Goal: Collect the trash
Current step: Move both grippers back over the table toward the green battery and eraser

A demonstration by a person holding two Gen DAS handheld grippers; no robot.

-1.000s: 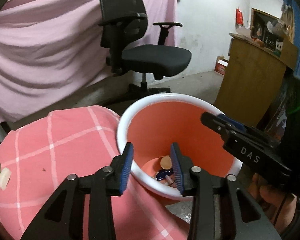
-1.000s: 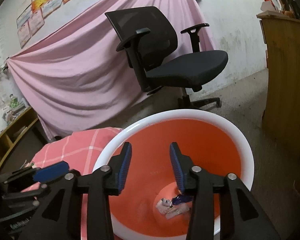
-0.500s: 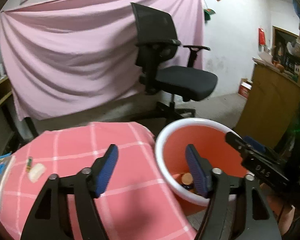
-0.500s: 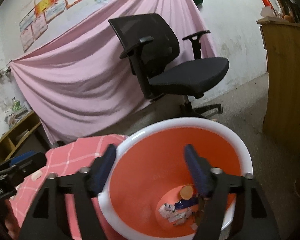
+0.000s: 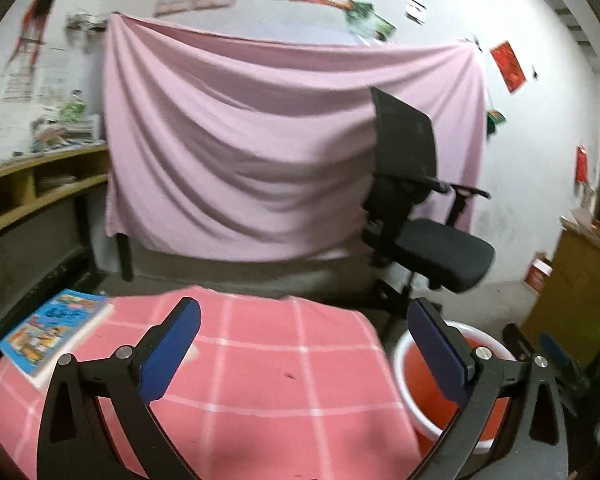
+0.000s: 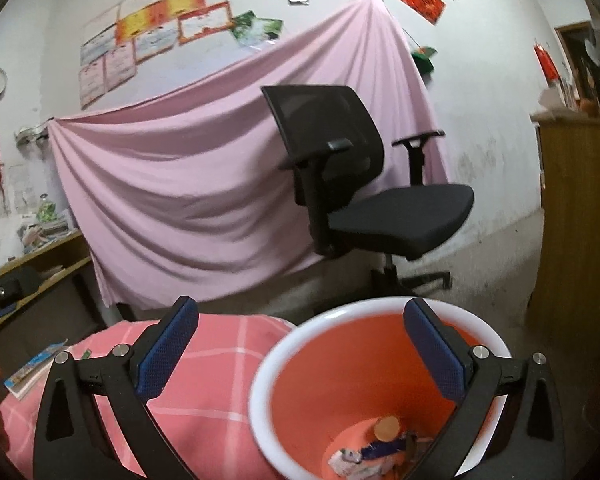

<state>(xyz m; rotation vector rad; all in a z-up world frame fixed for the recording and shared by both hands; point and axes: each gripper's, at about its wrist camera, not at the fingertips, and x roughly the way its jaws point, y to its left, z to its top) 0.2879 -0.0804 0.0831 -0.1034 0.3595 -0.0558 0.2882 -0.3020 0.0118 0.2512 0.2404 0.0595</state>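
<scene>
An orange bin with a white rim (image 6: 284, 344) stands beside the table's right end and shows in the left wrist view as the bin (image 5: 424, 396). Trash (image 6: 380, 444) lies at its bottom: a round tan lid, dark blue and white scraps. My right gripper (image 6: 302, 312) hovers over the bin's near side with its jaws opening wide and nothing between them. Above the table's pink checked cloth (image 5: 260, 380), my left gripper (image 5: 304, 316) has its jaws opening wide too, holding nothing. A small green scrap (image 6: 86, 354) lies on the cloth.
A blue picture book (image 5: 56, 332) lies at the table's left edge. Behind the table stand a black office chair (image 5: 416, 216), a hanging pink sheet (image 5: 260, 152) and wooden shelves (image 5: 28, 192) on the left. A wooden cabinet (image 6: 576, 220) stands to the right.
Both grippers went from nearly shut to wide open and rose. The left view swung from the bin to the table, and the book came into sight.
</scene>
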